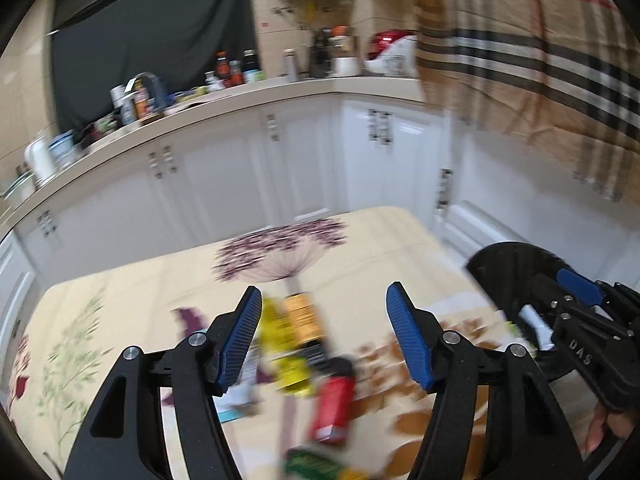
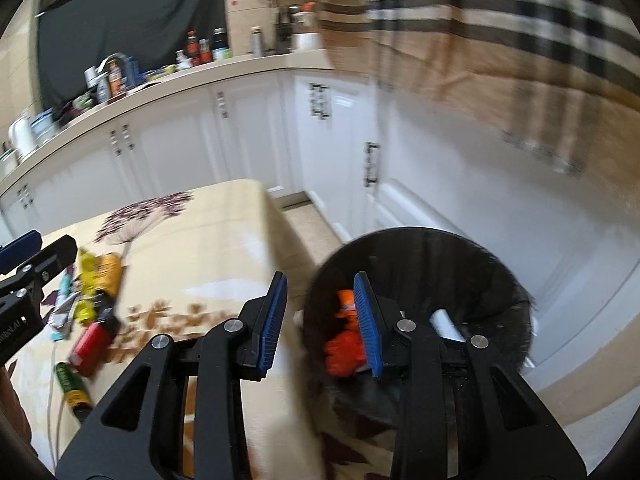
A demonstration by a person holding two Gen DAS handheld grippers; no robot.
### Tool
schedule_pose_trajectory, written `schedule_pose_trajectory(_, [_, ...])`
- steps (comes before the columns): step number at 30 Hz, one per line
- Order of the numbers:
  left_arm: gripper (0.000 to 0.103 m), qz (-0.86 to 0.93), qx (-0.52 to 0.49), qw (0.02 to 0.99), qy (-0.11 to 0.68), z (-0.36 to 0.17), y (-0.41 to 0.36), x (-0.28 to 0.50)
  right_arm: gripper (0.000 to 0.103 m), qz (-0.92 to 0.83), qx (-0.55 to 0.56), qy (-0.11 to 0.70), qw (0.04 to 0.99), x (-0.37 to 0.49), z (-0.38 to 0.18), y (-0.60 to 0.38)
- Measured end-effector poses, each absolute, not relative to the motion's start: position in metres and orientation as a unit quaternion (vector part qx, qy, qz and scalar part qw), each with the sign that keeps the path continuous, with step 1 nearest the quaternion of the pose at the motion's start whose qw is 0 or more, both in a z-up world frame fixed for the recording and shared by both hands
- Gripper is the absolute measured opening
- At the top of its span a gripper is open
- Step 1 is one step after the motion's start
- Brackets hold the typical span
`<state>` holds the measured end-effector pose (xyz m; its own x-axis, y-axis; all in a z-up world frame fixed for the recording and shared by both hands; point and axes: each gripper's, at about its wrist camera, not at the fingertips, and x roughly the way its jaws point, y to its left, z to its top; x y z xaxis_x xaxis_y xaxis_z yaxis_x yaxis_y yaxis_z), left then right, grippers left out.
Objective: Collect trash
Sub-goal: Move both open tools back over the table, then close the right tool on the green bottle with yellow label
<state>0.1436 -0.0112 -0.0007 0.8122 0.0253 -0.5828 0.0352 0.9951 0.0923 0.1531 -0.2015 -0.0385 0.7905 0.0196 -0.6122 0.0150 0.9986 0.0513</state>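
A pile of trash lies on the floral tablecloth (image 1: 360,248): yellow wrappers (image 1: 280,328), an orange packet (image 1: 304,316), a red pack (image 1: 334,408) and a green item (image 1: 316,466). My left gripper (image 1: 324,340) is open and empty, hovering above the pile. My right gripper (image 2: 322,320) is open and empty over the rim of the black trash bin (image 2: 460,264), beside the table's right edge. An orange wrapper (image 2: 346,344) lies inside the bin. The pile also shows in the right wrist view, with the red pack (image 2: 90,344) and the yellow wrappers (image 2: 90,276).
White kitchen cabinets (image 1: 300,160) and a counter (image 1: 224,100) with bottles and jars stand behind the table. A plaid cloth (image 1: 540,60) hangs at the upper right. Floor (image 2: 580,400) lies right of the bin.
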Motion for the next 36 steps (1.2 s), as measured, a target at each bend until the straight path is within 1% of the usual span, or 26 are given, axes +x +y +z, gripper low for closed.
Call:
schedule_pose_trajectory(7, [0.064, 0.064, 0.028, 0.947, 0.314, -0.005, 0.059, 0.117, 0.034, 0.054, -0.008, 0.329, 0.943, 0.144, -0.035, -0.141])
schedule_pose_trajectory(17, [0.064, 0.129, -0.001, 0.935, 0.33, -0.018, 0.13, 0.085, 0.034, 0.117, -0.049, 0.344, 0.931, 0.126, -0.04, -0.071])
schedule_pose_trajectory(25, [0.064, 0.16, -0.014, 0.928, 0.336, -0.025, 0.165, 0.065, 0.034, 0.14, -0.077, 0.358, 0.92, 0.104, -0.048, -0.047])
schedule_pose_trajectory(36, [0.064, 0.191, -0.027, 0.921, 0.338, -0.03, 0.189, 0.045, 0.034, 0.163, -0.088, 0.37, 0.91, 0.076, -0.055, -0.039])
